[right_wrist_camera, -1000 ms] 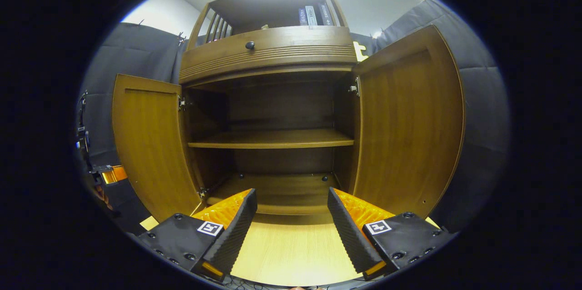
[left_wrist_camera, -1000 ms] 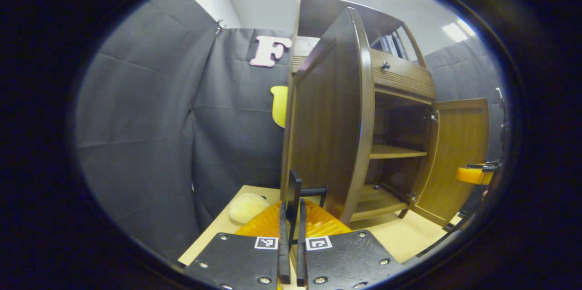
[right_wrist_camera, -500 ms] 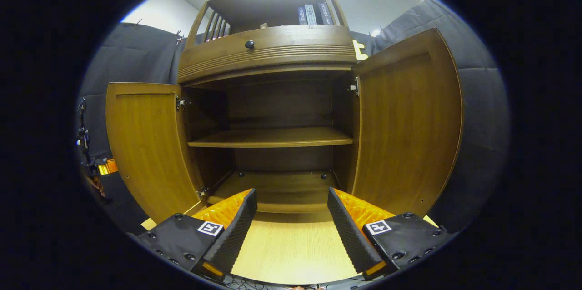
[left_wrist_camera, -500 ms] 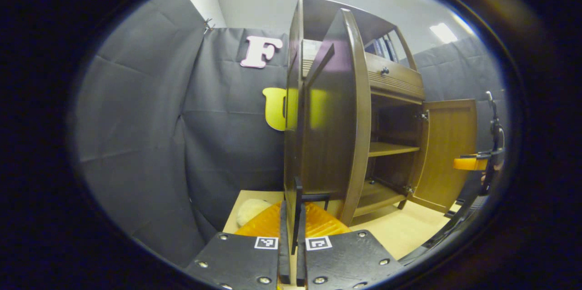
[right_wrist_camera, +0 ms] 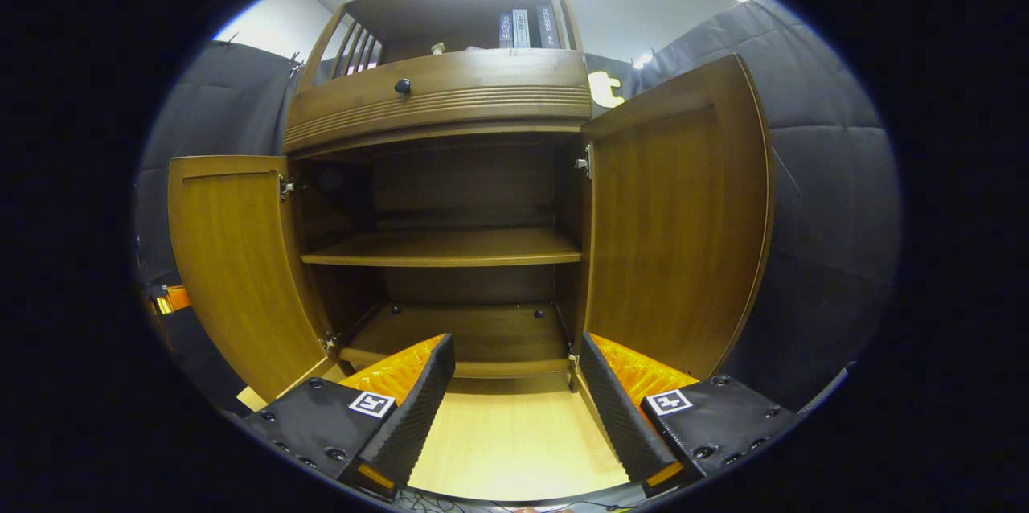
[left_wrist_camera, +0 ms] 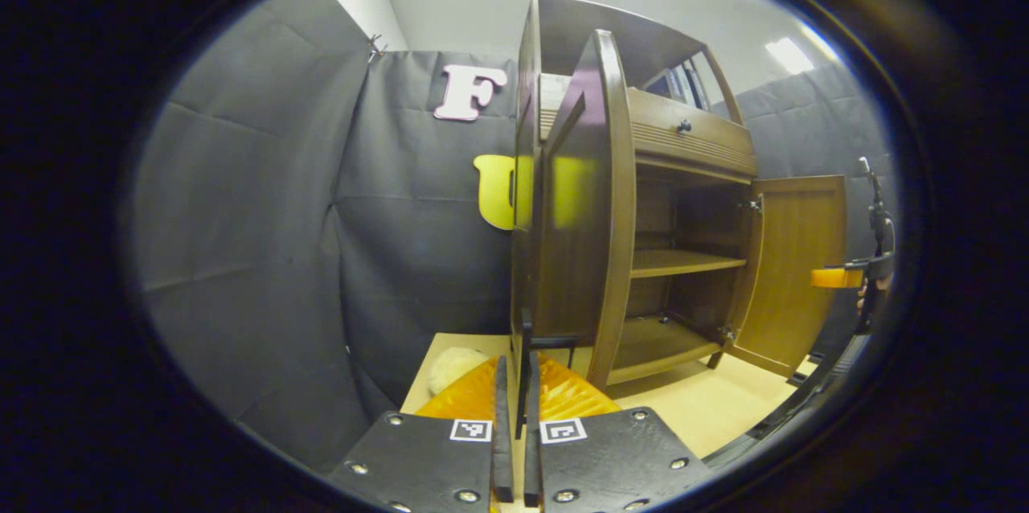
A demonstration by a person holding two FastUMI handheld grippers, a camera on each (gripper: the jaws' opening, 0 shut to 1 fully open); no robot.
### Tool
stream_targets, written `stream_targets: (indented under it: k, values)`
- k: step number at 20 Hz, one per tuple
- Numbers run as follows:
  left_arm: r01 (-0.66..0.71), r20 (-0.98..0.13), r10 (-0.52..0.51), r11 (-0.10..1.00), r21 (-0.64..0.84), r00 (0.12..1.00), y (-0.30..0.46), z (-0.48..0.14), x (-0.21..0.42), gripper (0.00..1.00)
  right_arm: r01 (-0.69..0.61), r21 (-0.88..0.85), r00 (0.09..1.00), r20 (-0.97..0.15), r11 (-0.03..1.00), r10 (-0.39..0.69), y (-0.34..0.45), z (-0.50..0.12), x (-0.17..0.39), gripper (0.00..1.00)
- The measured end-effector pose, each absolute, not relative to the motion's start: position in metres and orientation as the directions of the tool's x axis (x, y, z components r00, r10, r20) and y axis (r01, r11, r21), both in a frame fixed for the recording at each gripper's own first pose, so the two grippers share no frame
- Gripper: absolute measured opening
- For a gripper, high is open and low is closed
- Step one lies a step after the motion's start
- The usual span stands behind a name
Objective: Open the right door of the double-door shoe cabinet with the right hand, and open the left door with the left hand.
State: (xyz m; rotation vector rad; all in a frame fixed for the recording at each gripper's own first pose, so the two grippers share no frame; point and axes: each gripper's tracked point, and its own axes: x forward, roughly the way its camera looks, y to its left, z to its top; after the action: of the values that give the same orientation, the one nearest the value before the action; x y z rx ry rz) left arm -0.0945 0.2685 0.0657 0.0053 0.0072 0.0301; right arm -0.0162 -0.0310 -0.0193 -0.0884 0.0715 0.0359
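**Both doors stand open; only the left handle is left to release**

In the right gripper view, reading from the left, the left door is swung out past square to the cabinet, showing its inner face. Next comes the bare inside: one shelf across the middle and the bottom board below it, nothing on either. Then the right door, also swung wide on its hinge. At the bottom of this view the right gripper hangs over the pale table in front of the opening, its fingers spread wide and gripping nothing, near the right door's lower edge but apart from it.

In the left gripper view the left door is seen nearly edge-on, with the right door farther off. The left gripper has its fingers drawn close together on a thin dark handle at the door's lower edge.

By the look of it the opening itself is done on both sides. What seems left is for the left gripper to let go of the handle and draw clear.
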Motion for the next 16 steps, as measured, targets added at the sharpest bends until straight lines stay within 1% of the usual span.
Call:
stream_targets:
  k: [1, 2, 4, 7, 8, 9, 10, 11, 12, 15, 16]
  values:
    - [-0.059, 0.001, 0.059, 0.998, 0.016, 0.998, 0.269, 0.076, -0.105, 0.08, -0.019, -0.100, 0.998, -0.065, 0.995, 0.012, -0.041, -0.017, -0.014, 0.93]
    - [-0.095, 0.014, 0.094, 0.995, 0.021, 0.995, 0.269, 0.086, -0.118, 0.08, -0.018, -0.102, 0.998, -0.061, 0.995, 0.012, -0.045, -0.016, -0.011, 0.93]
    - [-0.158, 0.022, 0.159, 0.987, -0.006, 0.987, 0.249, 0.098, -0.158, 0.08, -0.050, -0.094, 0.996, -0.074, 0.994, 0.043, -0.049, -0.017, -0.010, 0.93]
    - [-0.261, 0.027, 0.262, 0.964, -0.046, 0.965, 0.217, 0.107, -0.188, 0.08, -0.111, -0.076, 0.992, -0.070, 0.991, 0.106, -0.047, -0.019, -0.015, 0.93]
    - [-0.275, 0.032, 0.277, 0.960, -0.060, 0.960, 0.205, 0.109, -0.192, 0.22, -0.124, -0.086, 0.991, -0.069, 0.989, 0.118, -0.048, -0.023, -0.016, 0.93]
    - [-0.275, 0.035, 0.278, 0.959, -0.073, 0.960, 0.187, 0.109, -0.194, 0.36, -0.151, -0.096, 0.986, -0.082, 0.984, 0.143, -0.047, -0.028, -0.016, 0.98]
    - [-0.283, 0.038, 0.286, 0.956, -0.081, 0.957, 0.177, 0.110, -0.196, 0.49, -0.185, -0.098, 0.979, -0.105, 0.978, 0.175, -0.043, -0.033, -0.016, 0.93]
    - [-0.309, 0.036, 0.313, 0.947, -0.087, 0.949, 0.175, 0.112, -0.200, 0.63, -0.219, -0.091, 0.971, -0.118, 0.971, 0.208, -0.041, -0.035, -0.017, 1.00]
    - [-0.328, 0.037, 0.332, 0.941, -0.085, 0.943, 0.171, 0.114, -0.200, 0.77, -0.247, -0.082, 0.965, -0.112, 0.965, 0.238, -0.039, -0.032, -0.020, 0.93]
    - [-0.361, 0.052, 0.364, 0.930, -0.067, 0.930, 0.152, 0.118, -0.202, 0.82, -0.292, -0.093, 0.954, -0.096, 0.952, 0.283, -0.042, -0.031, -0.024, 0.93]
    - [-0.375, 0.070, 0.378, 0.925, -0.058, 0.923, 0.147, 0.123, -0.203, 0.84, -0.306, -0.088, 0.950, -0.096, 0.948, 0.298, -0.043, -0.031, -0.025, 0.98]
